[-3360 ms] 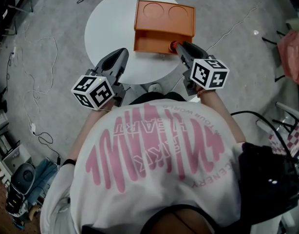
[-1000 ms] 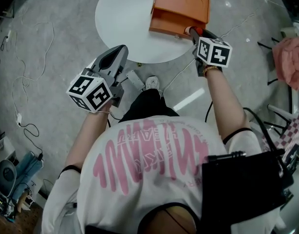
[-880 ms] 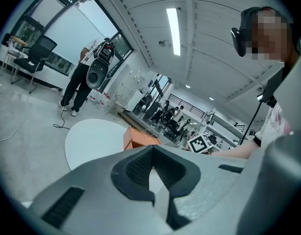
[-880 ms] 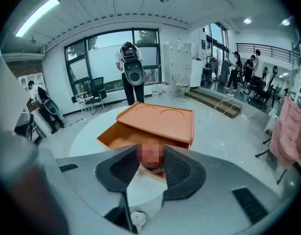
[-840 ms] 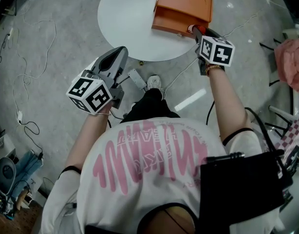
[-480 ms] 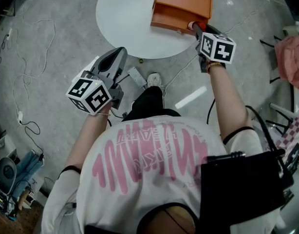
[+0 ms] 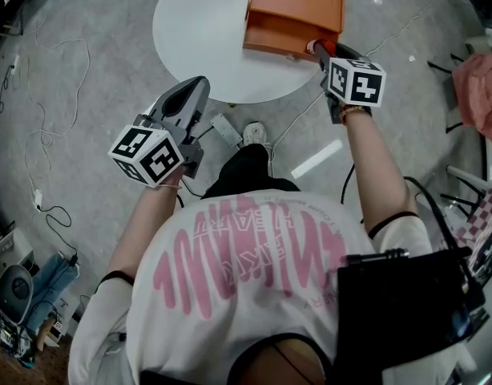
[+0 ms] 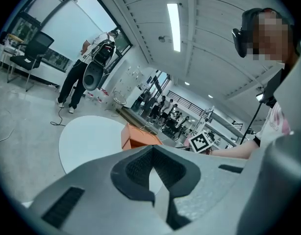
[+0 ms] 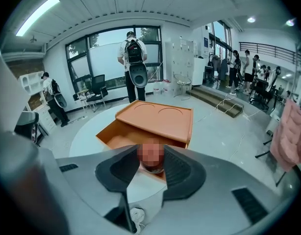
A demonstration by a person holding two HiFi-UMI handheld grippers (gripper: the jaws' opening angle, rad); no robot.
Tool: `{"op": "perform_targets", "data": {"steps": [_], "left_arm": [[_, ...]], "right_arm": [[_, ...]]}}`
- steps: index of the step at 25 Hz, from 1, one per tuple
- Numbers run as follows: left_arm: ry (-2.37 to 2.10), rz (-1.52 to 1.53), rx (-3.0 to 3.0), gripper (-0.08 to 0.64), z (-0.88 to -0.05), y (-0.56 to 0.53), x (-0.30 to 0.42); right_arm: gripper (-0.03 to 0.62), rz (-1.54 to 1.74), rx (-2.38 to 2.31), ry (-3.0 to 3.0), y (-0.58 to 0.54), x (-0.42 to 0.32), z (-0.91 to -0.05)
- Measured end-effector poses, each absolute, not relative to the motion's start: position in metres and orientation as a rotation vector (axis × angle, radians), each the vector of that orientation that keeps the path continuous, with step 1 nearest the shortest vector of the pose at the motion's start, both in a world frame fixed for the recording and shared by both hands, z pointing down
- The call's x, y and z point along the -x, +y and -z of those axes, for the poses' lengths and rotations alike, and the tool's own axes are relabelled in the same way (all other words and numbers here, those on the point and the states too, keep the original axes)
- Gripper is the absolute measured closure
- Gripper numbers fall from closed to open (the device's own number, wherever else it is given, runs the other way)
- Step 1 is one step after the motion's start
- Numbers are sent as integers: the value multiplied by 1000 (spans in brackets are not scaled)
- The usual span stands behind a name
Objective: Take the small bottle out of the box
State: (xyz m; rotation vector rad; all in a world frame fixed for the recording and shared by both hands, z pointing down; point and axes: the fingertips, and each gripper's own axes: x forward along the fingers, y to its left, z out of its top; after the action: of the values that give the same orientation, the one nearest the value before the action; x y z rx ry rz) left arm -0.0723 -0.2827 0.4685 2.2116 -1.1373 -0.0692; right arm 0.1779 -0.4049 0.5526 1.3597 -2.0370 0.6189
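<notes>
Pinching the small bottle (image 9: 151,168) between its jaws, our right gripper (image 7: 316,48) hovers with arm outstretched at the round table's (image 7: 198,30) near-right edge, just outside the open orange box (image 7: 294,10). Removal looks essentially done; only setting it down is left. Our left gripper (image 7: 196,88), jaws pressed together and empty, hangs off the table's near edge.

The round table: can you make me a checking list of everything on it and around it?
Surface: white round table, mostly bare.
Job's things: orange box, drawer open; small bottle at its front edge.
Clutter: nothing seen.
Grippers: right gripper shut on the small bottle; left gripper shut, empty, away from the box.
Cables: thin cables on the floor.
Surroundings: people standing, pink cloth.
</notes>
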Motion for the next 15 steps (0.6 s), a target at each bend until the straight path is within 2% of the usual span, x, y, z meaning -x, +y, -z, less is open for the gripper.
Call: {"op": "perform_targets", "data": {"steps": [15], "left_arm": [[-1134,67,-2214,552,-463,-280,72]], "right_arm": [[449,-611,-1386,-2044,-402,-183,-543]]}}
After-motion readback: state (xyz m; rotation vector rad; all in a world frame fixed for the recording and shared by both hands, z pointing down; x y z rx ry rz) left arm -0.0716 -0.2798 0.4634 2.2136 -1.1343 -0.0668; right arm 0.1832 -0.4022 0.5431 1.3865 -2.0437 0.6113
